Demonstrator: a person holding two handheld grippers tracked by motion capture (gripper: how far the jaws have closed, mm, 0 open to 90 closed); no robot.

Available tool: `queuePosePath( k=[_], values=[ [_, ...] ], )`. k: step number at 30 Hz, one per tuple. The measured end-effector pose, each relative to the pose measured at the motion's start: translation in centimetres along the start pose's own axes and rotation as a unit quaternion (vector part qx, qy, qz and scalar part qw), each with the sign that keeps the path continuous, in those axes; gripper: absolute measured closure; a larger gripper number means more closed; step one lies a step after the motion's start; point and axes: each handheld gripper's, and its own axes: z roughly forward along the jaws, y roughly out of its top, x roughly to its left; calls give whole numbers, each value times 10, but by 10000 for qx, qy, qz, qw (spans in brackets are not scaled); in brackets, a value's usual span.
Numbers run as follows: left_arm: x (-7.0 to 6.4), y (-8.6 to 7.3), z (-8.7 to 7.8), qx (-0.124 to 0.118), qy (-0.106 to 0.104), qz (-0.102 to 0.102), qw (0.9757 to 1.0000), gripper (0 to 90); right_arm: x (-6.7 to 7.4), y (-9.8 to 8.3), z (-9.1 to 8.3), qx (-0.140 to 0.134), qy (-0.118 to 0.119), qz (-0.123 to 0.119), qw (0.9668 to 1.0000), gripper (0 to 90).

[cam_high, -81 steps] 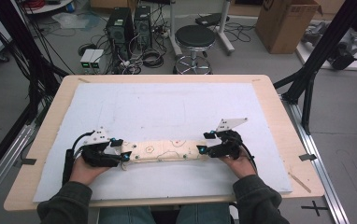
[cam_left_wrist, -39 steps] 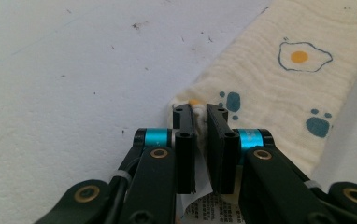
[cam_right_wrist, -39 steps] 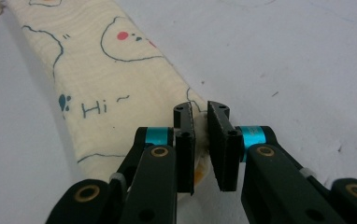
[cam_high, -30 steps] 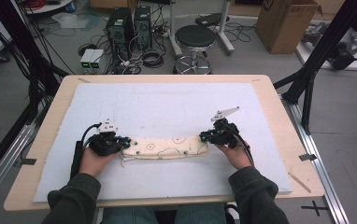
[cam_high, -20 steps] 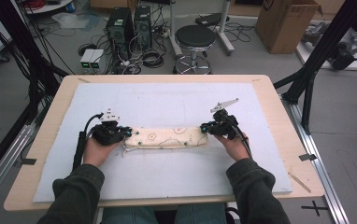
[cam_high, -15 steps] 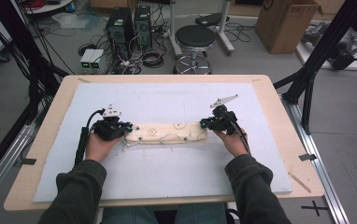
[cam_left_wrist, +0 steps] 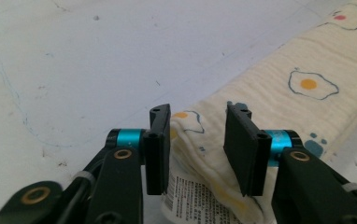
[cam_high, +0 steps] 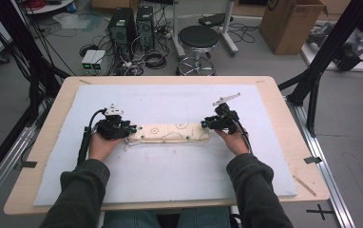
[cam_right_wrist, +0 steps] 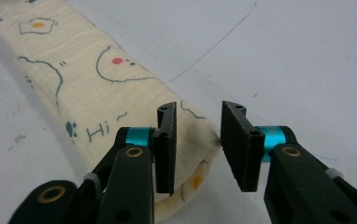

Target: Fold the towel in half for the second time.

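My left gripper [cam_high: 131, 129] has just been opening; jaws parted, released, cream egg-print folded cloth strip [cam_high: 170, 134] end lying slack between them. Strip lies at centre of the white-covered counter [cam_high: 179, 185], running 9 to 3 o'clock. My right gripper [cam_high: 204, 124] likewise just opened, other end loose between its jaws. Risk, as I judge it: withdrawing could snag the folds and undo them. Open room toward 12 and 6 o'clock; edges well apart.

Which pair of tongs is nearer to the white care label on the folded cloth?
Left. The left tongs stand open right over the cloth end bearing the care label. The right tongs stand open at the opposite end.
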Motion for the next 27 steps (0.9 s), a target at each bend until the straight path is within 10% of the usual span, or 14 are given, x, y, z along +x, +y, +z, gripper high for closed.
queuePosePath(
  k=[27],
  values=[
    [-13,7,-23,-412,-569,-56,9975,450,11,3,-23,-461,175,162,9987,336]
  ],
)
